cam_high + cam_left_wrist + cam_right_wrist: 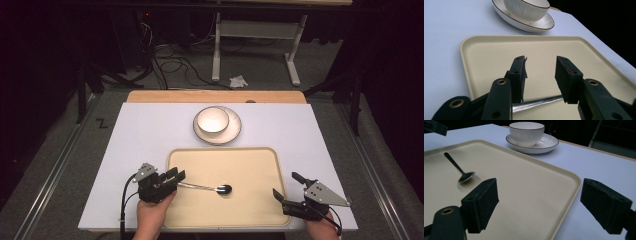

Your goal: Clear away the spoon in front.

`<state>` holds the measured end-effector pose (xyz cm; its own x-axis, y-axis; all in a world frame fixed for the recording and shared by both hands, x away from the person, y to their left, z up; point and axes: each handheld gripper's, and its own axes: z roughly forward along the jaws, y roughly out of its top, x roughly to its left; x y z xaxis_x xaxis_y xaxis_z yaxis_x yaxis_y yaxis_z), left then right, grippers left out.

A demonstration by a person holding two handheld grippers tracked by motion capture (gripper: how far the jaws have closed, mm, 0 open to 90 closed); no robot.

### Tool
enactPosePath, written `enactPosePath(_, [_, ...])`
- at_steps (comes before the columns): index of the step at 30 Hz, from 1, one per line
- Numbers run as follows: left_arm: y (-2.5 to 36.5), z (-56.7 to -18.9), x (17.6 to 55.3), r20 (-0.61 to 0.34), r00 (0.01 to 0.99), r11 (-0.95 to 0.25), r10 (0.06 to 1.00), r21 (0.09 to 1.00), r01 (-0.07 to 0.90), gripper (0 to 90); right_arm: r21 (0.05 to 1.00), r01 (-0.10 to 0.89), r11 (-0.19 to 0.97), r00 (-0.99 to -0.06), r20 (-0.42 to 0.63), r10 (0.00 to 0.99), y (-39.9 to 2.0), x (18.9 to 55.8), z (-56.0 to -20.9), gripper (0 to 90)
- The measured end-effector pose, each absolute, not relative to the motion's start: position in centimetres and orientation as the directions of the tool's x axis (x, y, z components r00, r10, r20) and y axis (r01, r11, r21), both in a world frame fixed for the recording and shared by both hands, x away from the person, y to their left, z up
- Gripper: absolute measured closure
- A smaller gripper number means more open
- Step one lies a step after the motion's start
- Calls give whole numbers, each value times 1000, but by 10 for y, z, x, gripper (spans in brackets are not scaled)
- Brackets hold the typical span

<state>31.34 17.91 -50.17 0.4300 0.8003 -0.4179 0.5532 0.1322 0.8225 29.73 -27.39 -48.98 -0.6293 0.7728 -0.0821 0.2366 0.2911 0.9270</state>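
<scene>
The spoon (205,187) lay flat on the cream tray (225,160), left of its middle. Its bowl pointed toward the tray's centre and its handle ran back to your left gripper (175,176). That gripper's jaws stood apart. In the left gripper view the handle (539,102) crossed low between them, near their roots, and neither pad pressed on it, so the spoon was resting on the tray rather than being held. Your right gripper (288,184) sat at the tray's near right corner, well away from the spoon. Its jaws were spread wide too, with nothing between them.

The main risk, as I judged it, was that left gripper. With the handle so close to the jaws, lifting or swinging your hand could have caught the end and flicked the spoon across the tray or tipped it over the low rim. If you had closed again, the thin, smooth handle could have slipped or swivelled between the pads. A careless right hand could have bumped the tray's corner and shifted everything on it.

The tray held the spoon and nothing else. Beyond its far edge, on the white table top (145,130), a white cup (212,120) stood upright on its saucer (235,131). The cup looked empty from above.
</scene>
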Motion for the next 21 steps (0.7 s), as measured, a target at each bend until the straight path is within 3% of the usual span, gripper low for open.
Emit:
enactPosePath(9, [177, -501, 313, -361, 442, 72, 821, 834, 547, 600, 929, 235, 287, -628, -81, 774, -274, 297, -489, 157])
enactPosePath(14, [177, -501, 313, -299, 471, -33, 830, 817, 576, 847, 930, 231, 287, -628, -83, 774, -275, 297, -489, 157])
enactPosePath(15, [176, -502, 313, -281, 479, -64, 832, 809, 585, 847, 930, 229, 287, -629, -84, 773, -275, 297, -489, 157])
enactPosePath(16, [172, -503, 312, -220, 484, -137, 847, 789, 598, 899, 930, 229, 288, -629, -84, 773, -275, 297, -489, 157])
enactPosePath(21, [159, -512, 315, -150, 503, -249, 851, 728, 638, 900, 931, 226, 286, -630, -84, 772, -275, 296, -489, 157])
